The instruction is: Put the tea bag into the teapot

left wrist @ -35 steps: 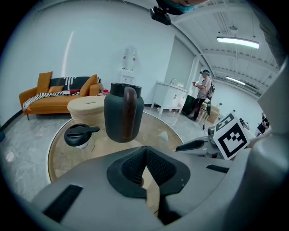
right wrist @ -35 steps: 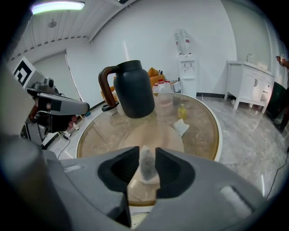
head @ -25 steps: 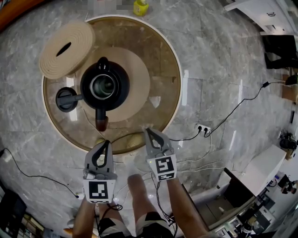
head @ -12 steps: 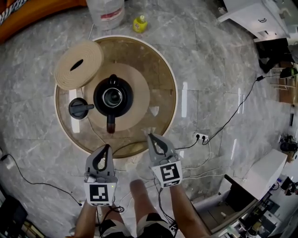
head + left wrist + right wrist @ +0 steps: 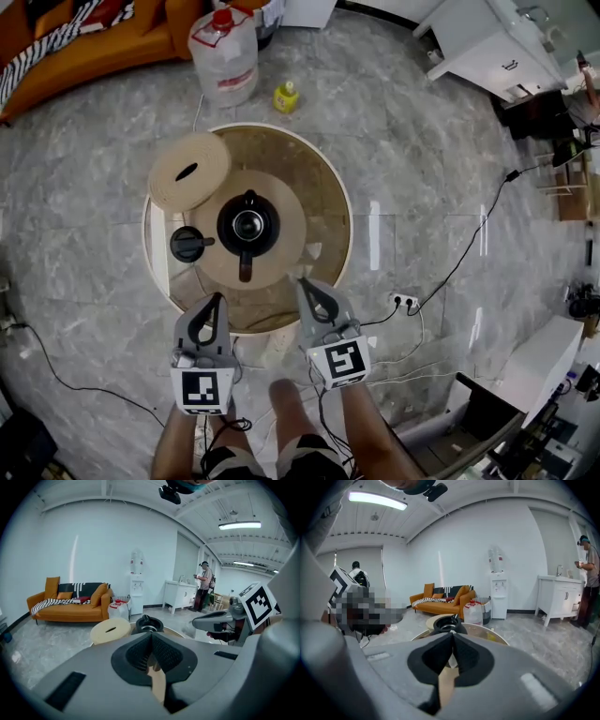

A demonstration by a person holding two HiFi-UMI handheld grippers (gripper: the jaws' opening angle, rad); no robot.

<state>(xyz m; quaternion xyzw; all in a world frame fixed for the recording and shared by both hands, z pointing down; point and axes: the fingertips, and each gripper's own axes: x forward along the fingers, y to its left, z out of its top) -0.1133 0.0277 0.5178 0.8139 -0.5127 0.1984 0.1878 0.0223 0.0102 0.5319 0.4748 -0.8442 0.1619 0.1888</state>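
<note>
A black teapot (image 5: pixel 248 225) stands open on a round wooden mat in the middle of the round glass table (image 5: pixel 336 202). Its black lid (image 5: pixel 187 244) lies to its left. A small white tea bag (image 5: pixel 312 251) lies on the glass to the right of the pot. My left gripper (image 5: pixel 217 297) and right gripper (image 5: pixel 301 280) hover at the table's near edge, both shut and holding nothing. The right tip is just short of the tea bag. In the left gripper view the teapot (image 5: pixel 149 623) sits straight ahead past the shut jaws; the right gripper view shows the teapot (image 5: pixel 449 624) the same way.
A round beige pad (image 5: pixel 189 171) overhangs the table's far left. Beyond the table stand a water jug (image 5: pixel 225 56), a yellow bottle (image 5: pixel 286 96) and an orange sofa (image 5: pixel 84 42). A power strip (image 5: pixel 405 302) with cables lies on the floor at right. A person (image 5: pixel 204 581) stands by a far counter.
The head view has pulled back: the table and teapot look smaller and lower in the frame, and more floor shows. Both grippers stay shut at the table's near edge.
</note>
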